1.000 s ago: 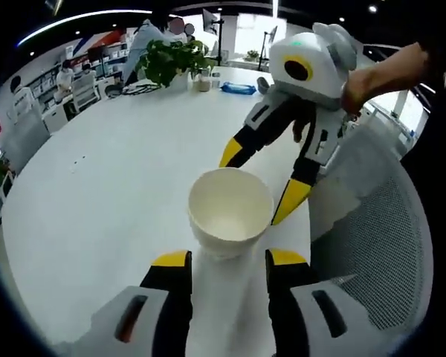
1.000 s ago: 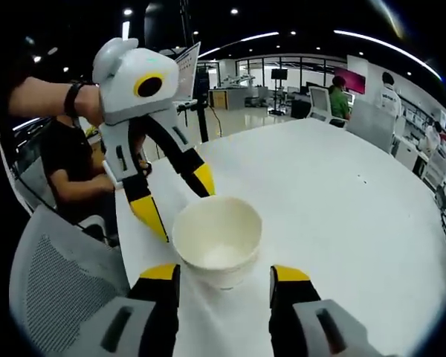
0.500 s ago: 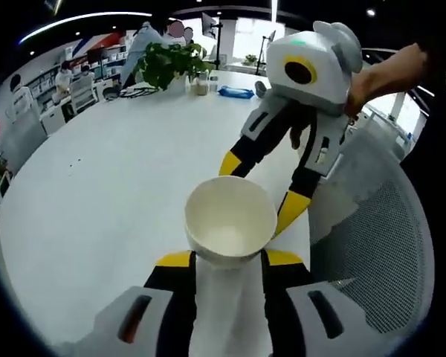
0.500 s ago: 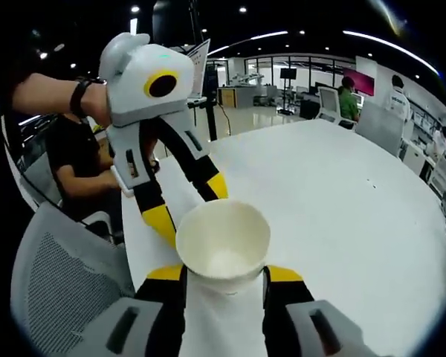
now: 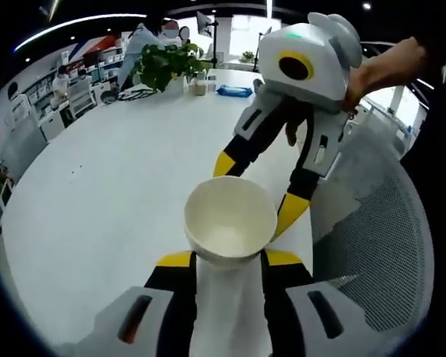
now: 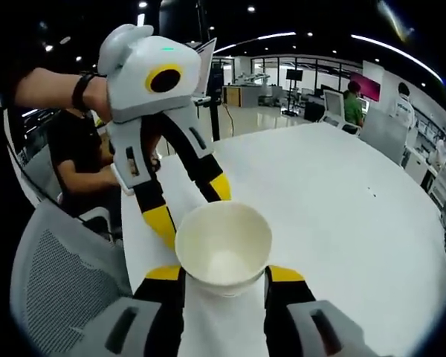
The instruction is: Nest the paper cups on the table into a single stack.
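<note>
Gripping a white paper cup point(image 5: 230, 222) between its two yellow-tipped jaws, the left tool point(image 5: 227, 259) holds it upright with the open mouth at the centre of the left gripper view, above the white table point(image 5: 111, 186). The right gripper view shows a matching paper cup point(image 6: 223, 244) clamped at centre by the right tool point(image 6: 224, 274); whether each tool carries its own cup or both pinch one cup, the pictures do not settle. Each view shows the other tool at about 1 o'clock or 11 o'clock, jaws spread around the far rim. Paper cups like this are probably very light, thin-walled and easily crushed, so a gentle pinch low on the stiffer base, clear of the rolled rim, seems best.
</note>
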Tool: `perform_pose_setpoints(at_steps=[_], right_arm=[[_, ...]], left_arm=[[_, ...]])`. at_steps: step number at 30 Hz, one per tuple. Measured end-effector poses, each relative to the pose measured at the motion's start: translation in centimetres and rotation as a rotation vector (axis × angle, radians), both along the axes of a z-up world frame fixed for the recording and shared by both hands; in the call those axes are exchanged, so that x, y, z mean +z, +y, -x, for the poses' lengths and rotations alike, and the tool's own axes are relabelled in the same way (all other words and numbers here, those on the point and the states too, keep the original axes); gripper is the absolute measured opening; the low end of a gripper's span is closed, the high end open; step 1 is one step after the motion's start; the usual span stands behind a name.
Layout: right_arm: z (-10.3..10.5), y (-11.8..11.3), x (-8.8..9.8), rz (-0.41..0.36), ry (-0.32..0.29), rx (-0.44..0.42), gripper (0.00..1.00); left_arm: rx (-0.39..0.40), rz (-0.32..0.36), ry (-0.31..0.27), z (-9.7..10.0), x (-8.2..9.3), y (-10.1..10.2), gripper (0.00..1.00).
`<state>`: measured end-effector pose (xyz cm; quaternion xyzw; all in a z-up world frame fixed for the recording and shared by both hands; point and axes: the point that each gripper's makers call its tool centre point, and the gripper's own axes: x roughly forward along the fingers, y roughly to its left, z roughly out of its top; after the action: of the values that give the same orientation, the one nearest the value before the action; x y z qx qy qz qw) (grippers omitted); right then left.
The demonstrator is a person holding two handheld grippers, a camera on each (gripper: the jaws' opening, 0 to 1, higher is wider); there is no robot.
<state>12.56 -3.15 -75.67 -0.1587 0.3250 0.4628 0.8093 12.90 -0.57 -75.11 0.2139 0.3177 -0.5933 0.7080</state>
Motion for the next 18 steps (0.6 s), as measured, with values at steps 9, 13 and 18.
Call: perform_pose_setpoints(at_steps=[9, 13, 18], right_arm=[[-3.3, 0.3, 1.1, 0.006, -0.03, -0.004, 0.42], [-4.8, 0.5, 1.5, 0.021, -0.043, 0.005, 0.42], [-5.8, 0.7, 1.6, 0.037, -0.05, 0.019, 0.43]], left_arm=[[0.031, 0.001, -0.028, -2.7, 1.1, -0.1, 0.32], [0.069, 0.007, -0.02, -4.3, 1.1, 0.0, 0.32], [0.096, -0.001, -0.008, -5.9, 0.7, -0.1, 0.32]])
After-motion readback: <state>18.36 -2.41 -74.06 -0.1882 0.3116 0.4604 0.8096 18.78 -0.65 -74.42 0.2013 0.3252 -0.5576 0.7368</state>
